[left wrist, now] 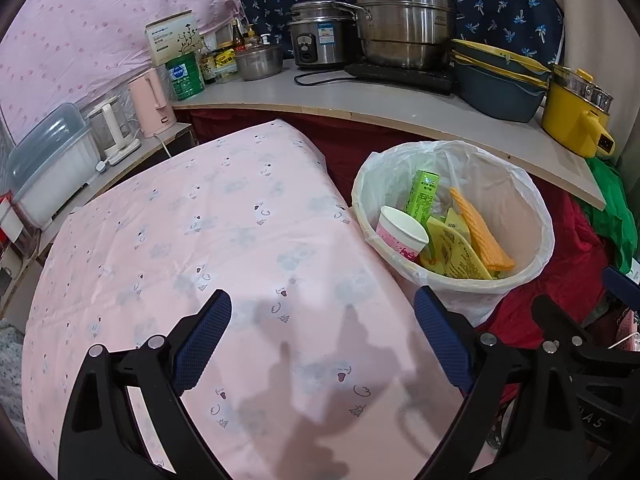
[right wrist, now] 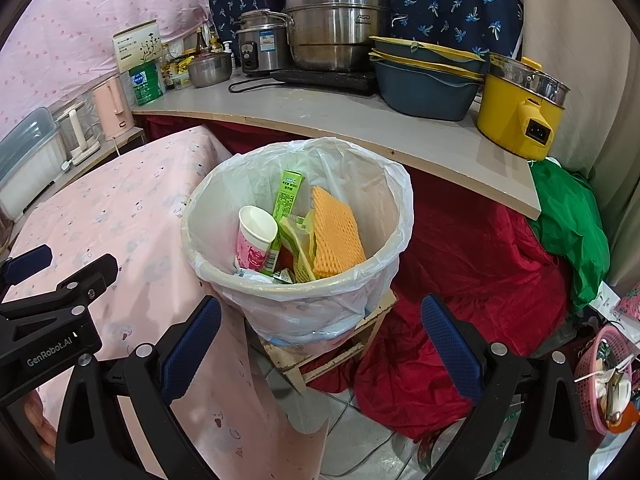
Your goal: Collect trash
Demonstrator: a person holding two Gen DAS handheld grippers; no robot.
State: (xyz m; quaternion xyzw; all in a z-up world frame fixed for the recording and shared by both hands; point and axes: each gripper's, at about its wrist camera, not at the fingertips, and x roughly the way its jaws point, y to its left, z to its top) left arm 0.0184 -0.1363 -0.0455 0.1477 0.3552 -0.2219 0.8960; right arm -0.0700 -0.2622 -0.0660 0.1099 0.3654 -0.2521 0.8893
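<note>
The left claw [left wrist: 322, 344] hangs over the pink patterned cloth-covered worktop [left wrist: 192, 248] with its blue-padded fingers [left wrist: 202, 344] spread wide and nothing between them. The right claw [right wrist: 320, 348] is likewise wide open and empty, held in front of the round cream-coloured waste bin lined with a thin white plastic bag [right wrist: 224, 280]. In the right wrist view that bin stands on a small rough wooden stool [right wrist: 340, 352], just beside the edge of the pink worktop, with crumpled dark red fabric [right wrist: 472, 280] heaped on the floor to its right. The trash lies inside the bin: a white paper cup with a pink printed side [right wrist: 256, 240] leaning at the left, a tall green printed carton [right wrist: 286, 208] upright behind it, an orange foam mesh sleeve [right wrist: 336, 236] propped against the right wall, and yellow printed wrappers [right wrist: 302, 256] between them. The pink worktop surface under the left claw shows only the claw's shadow. Behind the bin a grey shelf-like worktop [right wrist: 360, 120] carries a large stacked stainless steel steamer pot [right wrist: 336, 28], a small steel rice cooker [right wrist: 260, 48], stacked dark blue plastic basins with yellow rims [right wrist: 424, 80] and a yellow electric cooking pot [right wrist: 516, 108]. A bunched green plastic bag [right wrist: 568, 224] lies at the far right, below that worktop's end.
</note>
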